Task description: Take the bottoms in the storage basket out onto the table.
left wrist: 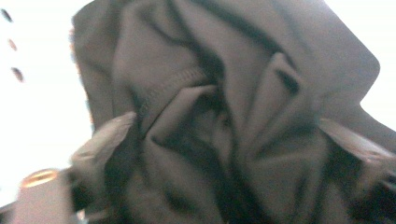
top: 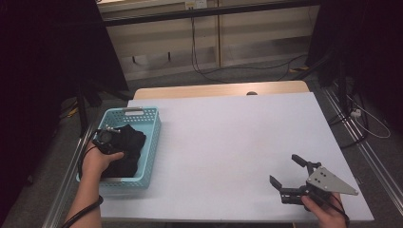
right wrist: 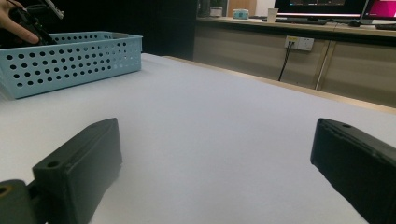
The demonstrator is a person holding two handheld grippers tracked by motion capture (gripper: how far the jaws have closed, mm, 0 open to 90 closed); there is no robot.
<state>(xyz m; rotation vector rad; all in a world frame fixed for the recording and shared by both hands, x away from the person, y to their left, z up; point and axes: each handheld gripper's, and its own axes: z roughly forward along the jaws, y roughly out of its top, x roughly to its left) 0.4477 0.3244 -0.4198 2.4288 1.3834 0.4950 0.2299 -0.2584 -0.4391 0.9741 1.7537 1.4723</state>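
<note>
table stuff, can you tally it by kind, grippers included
Blue baskets: 1, the perforated basket at the table's left edge
Dark cloths: 1, the crumpled black cloth inside the basket
Hand-held grippers: 2, the left gripper down over the cloth, the right gripper with jaws apart over bare table
Total: 4

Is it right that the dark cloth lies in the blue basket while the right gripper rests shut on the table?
Not quite. The dark cloth does lie in the blue basket, but the right gripper rests open on the table; the right gripper view shows its jaws wide apart.
</note>
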